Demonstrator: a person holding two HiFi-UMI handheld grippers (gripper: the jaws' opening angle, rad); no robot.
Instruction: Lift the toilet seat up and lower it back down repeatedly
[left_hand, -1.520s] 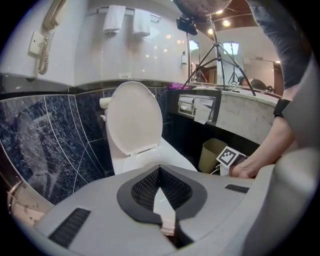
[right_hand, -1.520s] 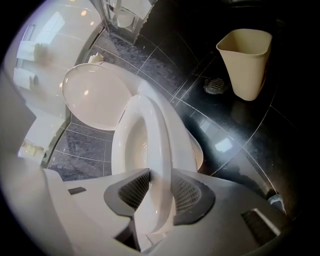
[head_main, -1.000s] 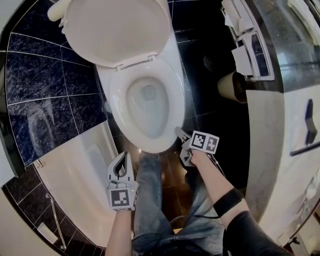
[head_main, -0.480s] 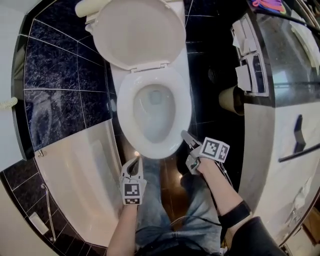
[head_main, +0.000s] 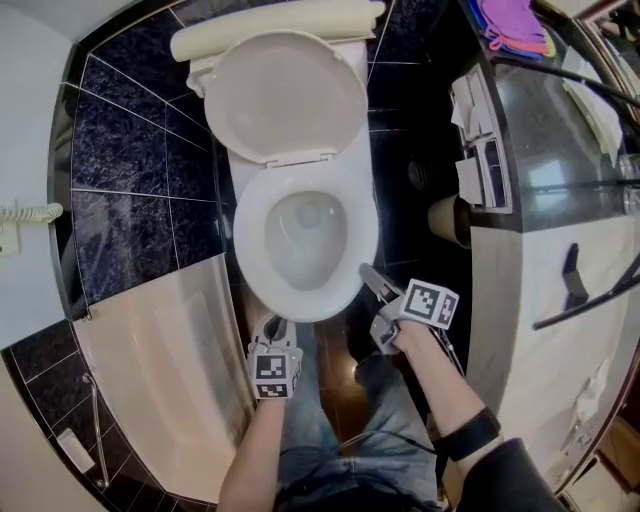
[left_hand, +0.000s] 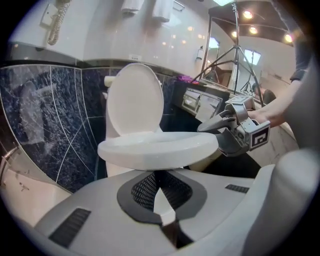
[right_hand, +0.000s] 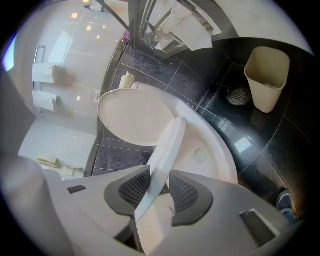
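Plainly the seat (right_hand: 162, 150) is partway up. Its front edge stands clear of the bowl (right_hand: 212, 150) and well short of the lid (head_main: 285, 95), which leans fully raised against the tank (head_main: 275, 20). The seat's front right edge runs between the jaws of the right gripper (right_hand: 160, 174). Those jaws have just been opening. The seat lies against one pad (right_hand: 132, 189), and a thin dark gap shows between it and the other pad, so the jaws stand loosely apart round the seat and do not clamp it.

The left gripper (left_hand: 157, 175) has its jaws closed tip to tip with nothing between them. It hovers just in front of the bowl's front rim, above the person's knee (head_main: 310, 400), and does not touch the seat. From its view the seat shows edge-on, with the right gripper at its right side.

Dark tiles (head_main: 120, 170) cover the wall to the toilet's left, and a white tub (head_main: 160, 360) sits below them. On the toilet's other side, a pale bin (right_hand: 266, 77) stands on the dark floor (right_hand: 220, 100).
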